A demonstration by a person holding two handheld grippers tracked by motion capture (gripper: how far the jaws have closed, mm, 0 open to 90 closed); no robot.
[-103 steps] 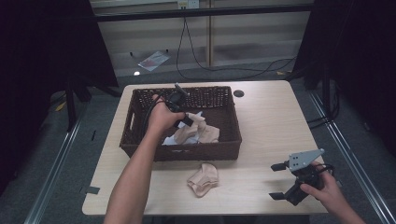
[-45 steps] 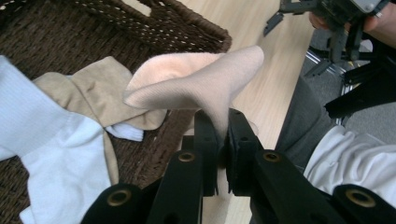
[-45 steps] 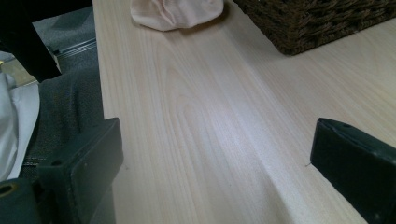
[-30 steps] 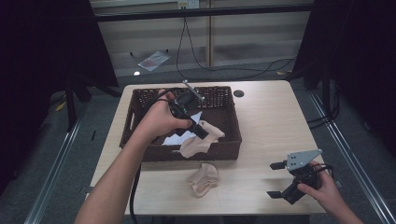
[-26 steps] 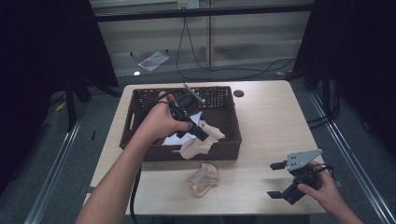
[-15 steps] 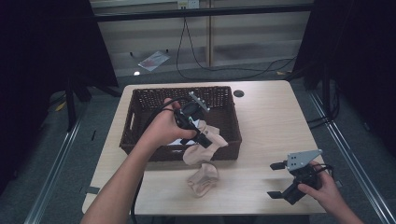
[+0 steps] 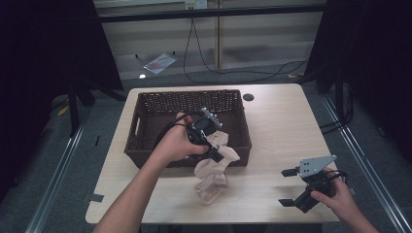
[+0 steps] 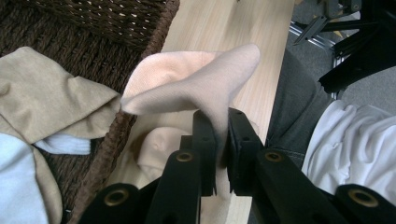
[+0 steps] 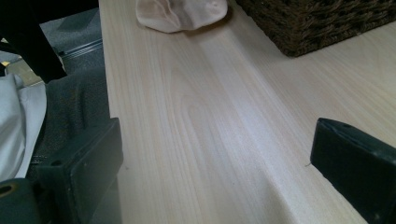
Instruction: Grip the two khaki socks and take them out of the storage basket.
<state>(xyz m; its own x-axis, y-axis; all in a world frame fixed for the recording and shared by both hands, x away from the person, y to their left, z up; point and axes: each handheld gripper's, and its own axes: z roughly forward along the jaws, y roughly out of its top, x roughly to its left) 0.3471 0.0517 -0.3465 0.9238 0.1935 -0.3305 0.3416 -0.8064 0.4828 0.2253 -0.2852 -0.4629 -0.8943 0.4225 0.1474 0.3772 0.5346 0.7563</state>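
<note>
left gripper (image 8: 215, 140): clamped on pale peach fabric sock (image 8: 196, 88), just outside dark brown woven wicker basket (image 7: 145, 145)
right gripper (image 7: 291, 187): jaws wide apart, well right of basket

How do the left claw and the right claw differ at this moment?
The left claw is shut on a peach sock, while the right claw stands wide open with nothing between its jaws. The left claw is raised by the front rim of the wicker basket; the right claw sits low over the bare table. Both are hand-held with black jaws.
</note>
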